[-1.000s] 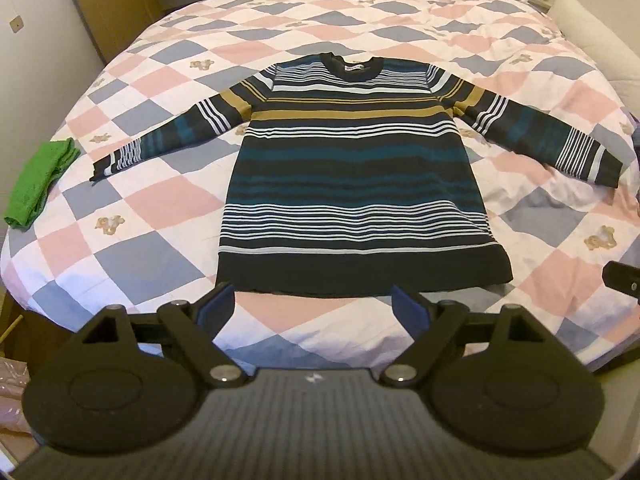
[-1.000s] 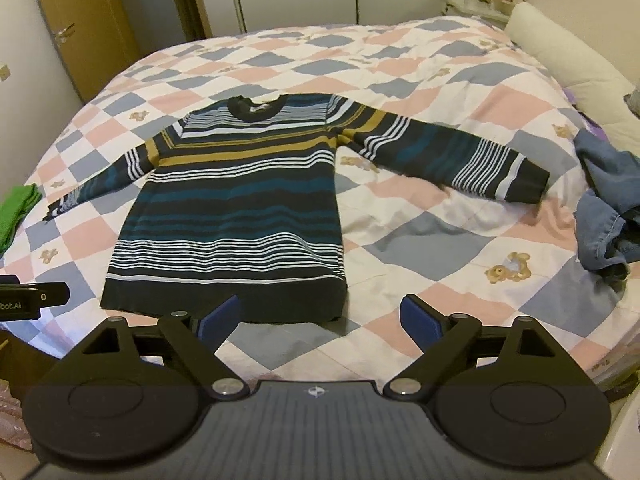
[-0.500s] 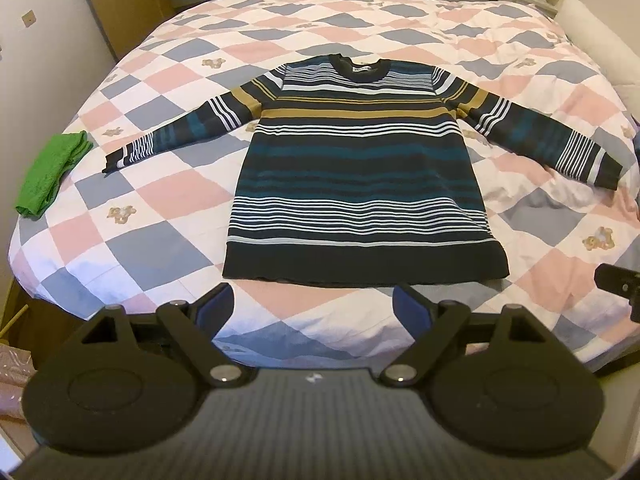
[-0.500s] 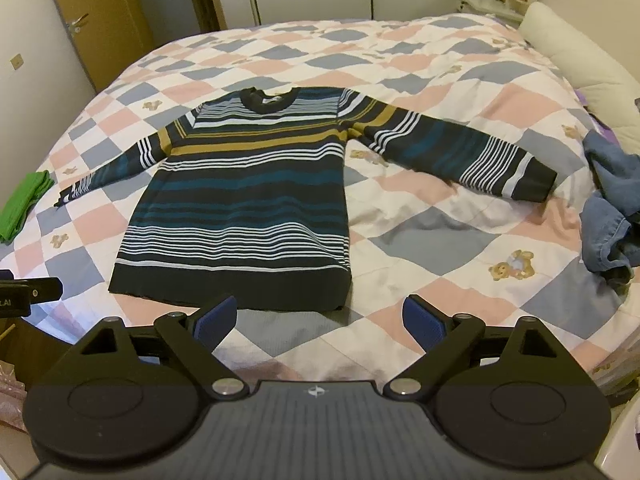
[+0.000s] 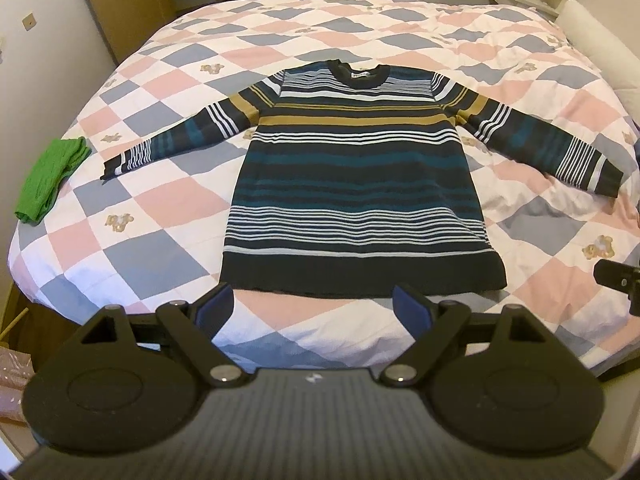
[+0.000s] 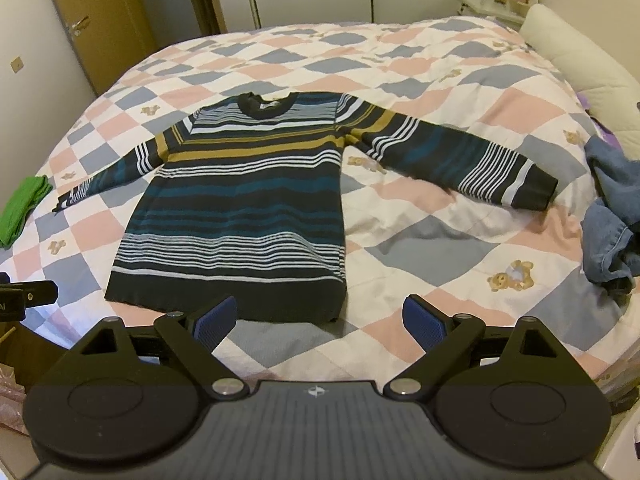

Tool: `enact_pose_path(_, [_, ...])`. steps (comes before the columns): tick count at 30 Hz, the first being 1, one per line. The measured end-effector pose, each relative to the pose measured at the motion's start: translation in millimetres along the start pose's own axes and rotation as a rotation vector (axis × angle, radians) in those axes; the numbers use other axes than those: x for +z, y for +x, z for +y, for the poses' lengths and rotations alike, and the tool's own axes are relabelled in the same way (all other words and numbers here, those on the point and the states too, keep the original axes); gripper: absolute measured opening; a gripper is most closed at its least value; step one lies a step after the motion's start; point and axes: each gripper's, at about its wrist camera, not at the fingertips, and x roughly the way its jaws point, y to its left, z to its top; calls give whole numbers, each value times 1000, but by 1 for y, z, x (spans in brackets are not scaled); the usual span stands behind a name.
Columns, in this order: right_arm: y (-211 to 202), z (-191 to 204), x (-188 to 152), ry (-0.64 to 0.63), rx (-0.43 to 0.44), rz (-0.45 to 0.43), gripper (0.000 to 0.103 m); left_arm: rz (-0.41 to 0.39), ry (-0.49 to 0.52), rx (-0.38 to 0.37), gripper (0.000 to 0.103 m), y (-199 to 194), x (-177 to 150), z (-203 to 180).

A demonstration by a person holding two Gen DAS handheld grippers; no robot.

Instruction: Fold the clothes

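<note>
Green cloth (image 5: 50,180) lies bunched at the far left edge of the bed (image 5: 160,248), well apart from everything else; whether it is already folded or only dropped there I cannot say from this angle. Next along comes the striped sweater (image 5: 360,200), spread flat and face up on the checked quilt, neck toward the far side, hem toward the near edge. Its left sleeve (image 5: 180,144) runs out at a slant toward the green cloth without reaching it, and its right sleeve (image 6: 460,160) stretches the other way, cuff lying on the quilt. Past that cuff, at the right edge, a heap of blue denim (image 6: 612,220) sits crumpled and plainly unfolded.

Nearer me, the left tool (image 5: 314,306) hangs over the near edge of the bed just short of the hem, its blue pads set wide apart with nothing between them. The right tool (image 6: 320,320) hovers off the hem's right corner, likewise spread wide and empty.

As for progress, the sweater looks laid out and smoothed, ready to begin, but no fold has been made in it: both sleeves are out and the body is at full length. I would judge the sleeves, the body fold and then the denim heap are all left to do.
</note>
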Motion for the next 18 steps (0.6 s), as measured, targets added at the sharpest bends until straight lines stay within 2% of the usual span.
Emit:
enact_pose_path(9, [12, -5, 13, 12, 2, -4, 92, 16, -3, -16, 85, 19, 14, 1])
enact_pose_path(13, [26, -2, 25, 11, 2, -1, 92, -2, -6, 1, 95, 35, 25, 13])
enact_pose_path(18, [57, 15, 50, -20, 20, -21, 92, -15, -42, 9, 97, 70, 51, 43])
